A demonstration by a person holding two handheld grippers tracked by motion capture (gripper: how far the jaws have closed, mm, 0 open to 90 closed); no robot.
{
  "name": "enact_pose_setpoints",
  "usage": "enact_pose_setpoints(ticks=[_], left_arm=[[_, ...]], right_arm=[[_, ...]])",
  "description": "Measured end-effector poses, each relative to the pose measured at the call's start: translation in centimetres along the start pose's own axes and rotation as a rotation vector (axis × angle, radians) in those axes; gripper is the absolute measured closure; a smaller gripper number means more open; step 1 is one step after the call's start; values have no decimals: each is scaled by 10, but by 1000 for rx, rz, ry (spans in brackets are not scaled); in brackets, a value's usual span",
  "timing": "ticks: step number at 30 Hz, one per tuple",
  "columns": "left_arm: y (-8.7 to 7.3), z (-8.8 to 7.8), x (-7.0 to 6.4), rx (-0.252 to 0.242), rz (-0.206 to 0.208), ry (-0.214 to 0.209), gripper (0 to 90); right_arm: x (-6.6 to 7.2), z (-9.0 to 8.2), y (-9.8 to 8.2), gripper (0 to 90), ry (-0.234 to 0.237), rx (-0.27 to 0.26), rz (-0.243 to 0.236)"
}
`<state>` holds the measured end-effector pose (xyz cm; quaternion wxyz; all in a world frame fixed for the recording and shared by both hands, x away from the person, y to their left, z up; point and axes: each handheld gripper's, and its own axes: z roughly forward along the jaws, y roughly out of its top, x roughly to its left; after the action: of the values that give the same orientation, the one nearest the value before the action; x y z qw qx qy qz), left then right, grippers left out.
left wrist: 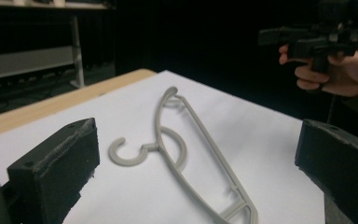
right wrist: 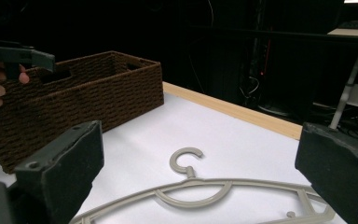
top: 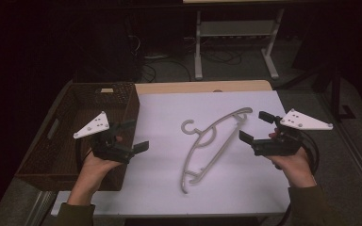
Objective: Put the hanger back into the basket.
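Two grippers, jaws wide, flank hanger [top: 212, 143]; no contact.

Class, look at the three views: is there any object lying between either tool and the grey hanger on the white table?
Nothing visible does. The hanger lies flat on the white table, with bare surface between it and the left tool and right tool. The wicker basket stands off to the left side.

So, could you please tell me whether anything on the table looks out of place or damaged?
Nothing stands out. The grey plastic hanger lies flat and whole on the white tabletop, and the brown wicker basket sits upright at the left edge.
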<state>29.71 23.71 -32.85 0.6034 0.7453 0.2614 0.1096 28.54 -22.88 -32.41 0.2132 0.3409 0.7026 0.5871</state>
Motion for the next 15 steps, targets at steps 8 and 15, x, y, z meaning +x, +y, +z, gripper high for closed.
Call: enact_pose_setpoints(ticks=[8, 15], left_arm=[[-7, 27, -16, 132, 31, 9, 0], [-23, 51, -24, 235, 35, 5, 0]], right_arm=[[-2, 5, -4, 6, -19, 56, -11], [-8, 13, -9, 6, -32, 112, -11]])
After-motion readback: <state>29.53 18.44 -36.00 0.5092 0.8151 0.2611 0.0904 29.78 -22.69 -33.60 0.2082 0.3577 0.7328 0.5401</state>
